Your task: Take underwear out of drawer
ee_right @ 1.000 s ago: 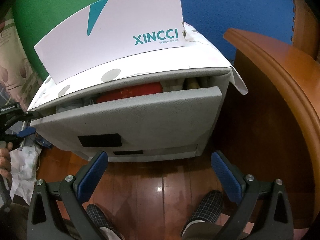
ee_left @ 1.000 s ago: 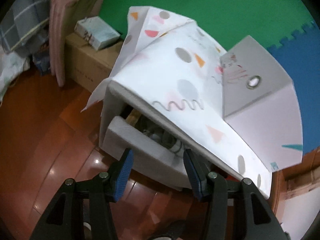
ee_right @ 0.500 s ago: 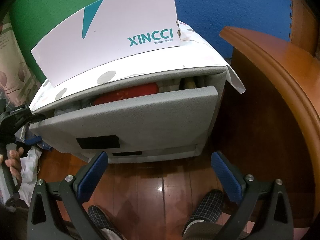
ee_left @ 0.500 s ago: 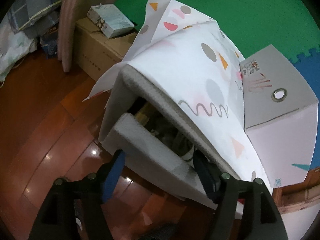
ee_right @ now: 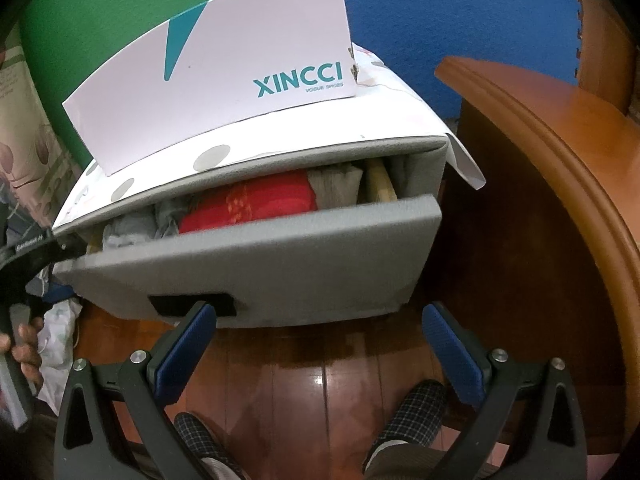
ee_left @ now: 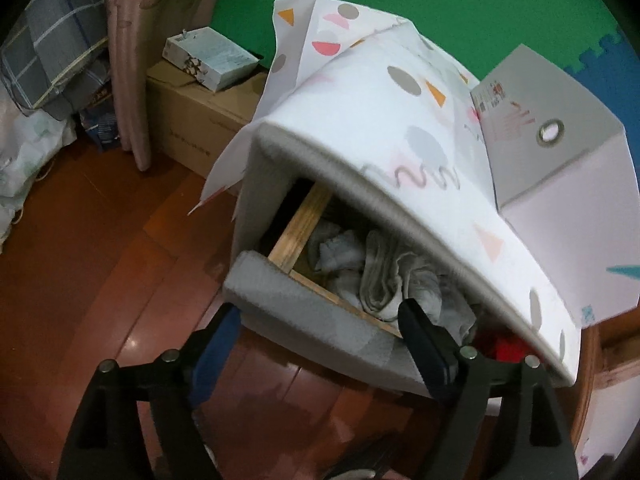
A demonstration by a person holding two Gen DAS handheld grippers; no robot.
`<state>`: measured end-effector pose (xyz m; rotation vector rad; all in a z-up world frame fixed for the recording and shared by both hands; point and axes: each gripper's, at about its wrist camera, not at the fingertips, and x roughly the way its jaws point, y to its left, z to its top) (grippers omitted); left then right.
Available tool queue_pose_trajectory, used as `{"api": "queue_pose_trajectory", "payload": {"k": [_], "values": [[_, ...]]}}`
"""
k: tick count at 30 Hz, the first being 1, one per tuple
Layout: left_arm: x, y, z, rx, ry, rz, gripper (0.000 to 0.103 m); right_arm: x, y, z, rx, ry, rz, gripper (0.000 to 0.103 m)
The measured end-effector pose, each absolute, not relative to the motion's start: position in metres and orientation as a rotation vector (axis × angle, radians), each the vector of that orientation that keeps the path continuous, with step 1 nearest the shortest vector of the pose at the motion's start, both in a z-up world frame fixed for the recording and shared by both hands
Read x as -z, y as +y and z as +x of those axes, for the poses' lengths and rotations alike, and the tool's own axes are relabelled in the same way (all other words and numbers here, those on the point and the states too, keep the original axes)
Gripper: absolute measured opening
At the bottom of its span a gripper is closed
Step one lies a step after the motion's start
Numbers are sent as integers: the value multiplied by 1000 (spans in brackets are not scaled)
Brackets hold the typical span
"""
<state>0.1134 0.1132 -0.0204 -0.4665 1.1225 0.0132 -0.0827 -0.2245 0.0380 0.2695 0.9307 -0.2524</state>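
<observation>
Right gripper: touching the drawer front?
Apart. The right wrist view shows the right gripper open, with wood floor between its pads and the grey drawer front.

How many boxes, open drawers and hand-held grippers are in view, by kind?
Boxes: 3 (shoe box, brown carton, small printed box)
Open drawers: 1 (drawer)
Hand-held grippers: 2 (left hand-held gripper, whose jaws have just been opening and straddle the drawer front without gripping it; right hand-held gripper, open and empty)
Total: 6
</observation>
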Motion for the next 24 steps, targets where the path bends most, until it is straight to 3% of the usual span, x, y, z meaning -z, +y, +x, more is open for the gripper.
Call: {"api": "queue_pose_trajectory", "payload": {"k": [10,24], "values": [[17,122,61,11,1191,-374,90,-59,-225,-109,199,933,307,103],[13,130,5,8,1228,-347,90,-77,-217,-112,159,1077,199,102]]}}
